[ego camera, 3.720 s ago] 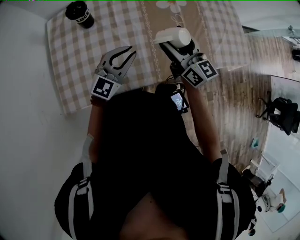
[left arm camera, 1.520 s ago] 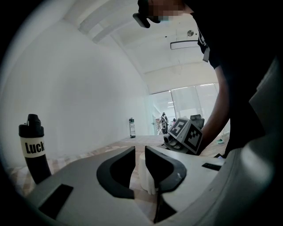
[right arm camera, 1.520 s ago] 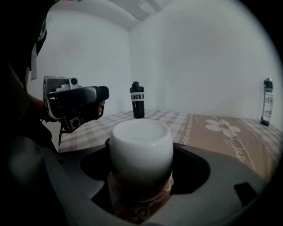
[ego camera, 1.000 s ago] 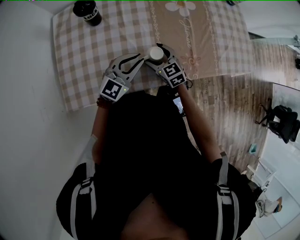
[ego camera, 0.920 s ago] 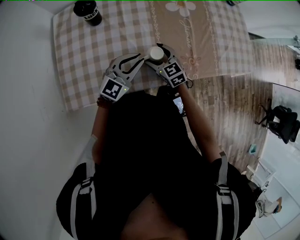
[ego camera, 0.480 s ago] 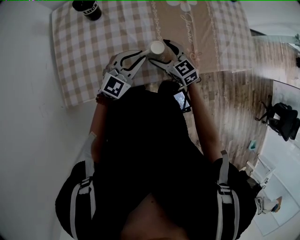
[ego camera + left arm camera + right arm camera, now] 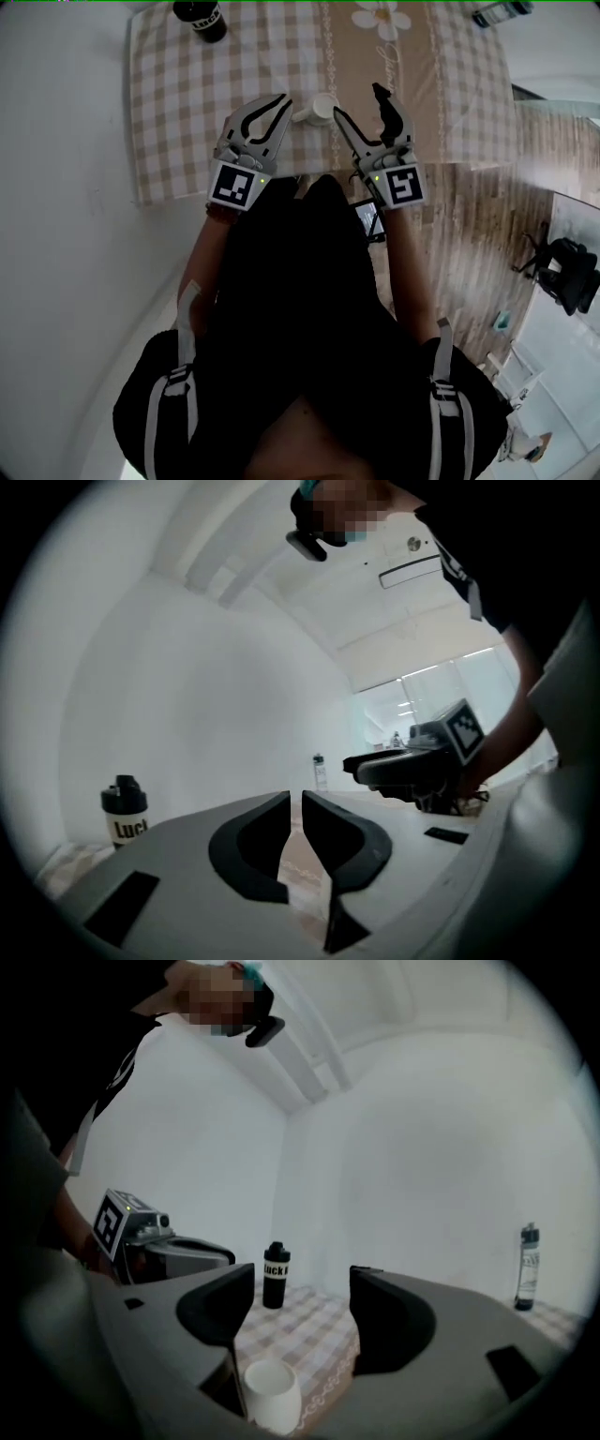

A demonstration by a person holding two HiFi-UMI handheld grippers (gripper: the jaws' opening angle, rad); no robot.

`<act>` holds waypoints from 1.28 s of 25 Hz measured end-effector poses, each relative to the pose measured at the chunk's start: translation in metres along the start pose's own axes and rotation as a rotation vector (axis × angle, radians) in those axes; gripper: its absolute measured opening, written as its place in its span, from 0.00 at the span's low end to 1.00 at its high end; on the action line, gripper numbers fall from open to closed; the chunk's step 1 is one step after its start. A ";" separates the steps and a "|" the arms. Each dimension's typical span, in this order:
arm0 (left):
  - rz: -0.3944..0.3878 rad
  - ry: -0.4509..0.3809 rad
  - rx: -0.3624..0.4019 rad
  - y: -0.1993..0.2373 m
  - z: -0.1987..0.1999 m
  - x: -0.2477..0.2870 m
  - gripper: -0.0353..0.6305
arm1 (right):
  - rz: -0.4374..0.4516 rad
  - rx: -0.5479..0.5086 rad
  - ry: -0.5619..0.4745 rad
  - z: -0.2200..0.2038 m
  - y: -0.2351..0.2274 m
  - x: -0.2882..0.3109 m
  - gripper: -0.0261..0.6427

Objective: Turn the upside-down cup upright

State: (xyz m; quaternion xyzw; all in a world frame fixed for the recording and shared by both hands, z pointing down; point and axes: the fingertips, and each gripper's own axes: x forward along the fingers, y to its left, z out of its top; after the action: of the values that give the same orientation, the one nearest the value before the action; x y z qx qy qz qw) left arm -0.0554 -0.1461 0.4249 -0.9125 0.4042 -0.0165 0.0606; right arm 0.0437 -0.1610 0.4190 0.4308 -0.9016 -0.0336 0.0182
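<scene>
Head view: two handheld grippers over one table with a beige-and-white checked cloth (image 7: pixel 183 112). One small white cup (image 7: pixel 320 110) stands on the cloth in the gap between the two sets of jaws, touching neither.

Left gripper (image 7: pixel 280 99): jaws closing, almost together with only a thin slit left and nothing between them. Left gripper view shows the slit, with bare cloth beyond it.

Right gripper (image 7: pixel 359 103): jaws closing but wide apart, gripping nothing. In the right gripper view the cup sits low, beneath and just inside the left-hand jaw, clear of both pads. Its wider end looks to be up, so it seems upright, though the view is dim.

One black cylindrical shaker bottle with a white label (image 7: pixel 201 15) stands well ahead of both jaw pairs; in the right gripper view it shows through the jaw gap, nearer the left-hand jaw. One slim clear bottle with a dark cap (image 7: pixel 528 1266) stands far off, outside the right-hand jaw.
</scene>
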 end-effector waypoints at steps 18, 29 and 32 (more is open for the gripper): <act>0.349 -0.010 -0.019 -0.104 0.070 -0.011 0.04 | 0.052 0.069 -0.132 0.047 0.032 -0.098 0.22; 0.502 0.024 -0.023 -0.164 0.064 -0.054 0.04 | 0.059 0.040 -0.072 0.030 0.056 -0.157 0.04; 0.514 0.036 -0.011 -0.182 0.062 -0.063 0.04 | 0.087 0.036 -0.064 0.027 0.068 -0.174 0.04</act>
State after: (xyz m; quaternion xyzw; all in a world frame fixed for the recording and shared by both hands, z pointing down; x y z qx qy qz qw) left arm 0.0405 0.0279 0.3869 -0.7797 0.6240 -0.0146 0.0505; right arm 0.0986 0.0178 0.3963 0.3901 -0.9201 -0.0300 -0.0169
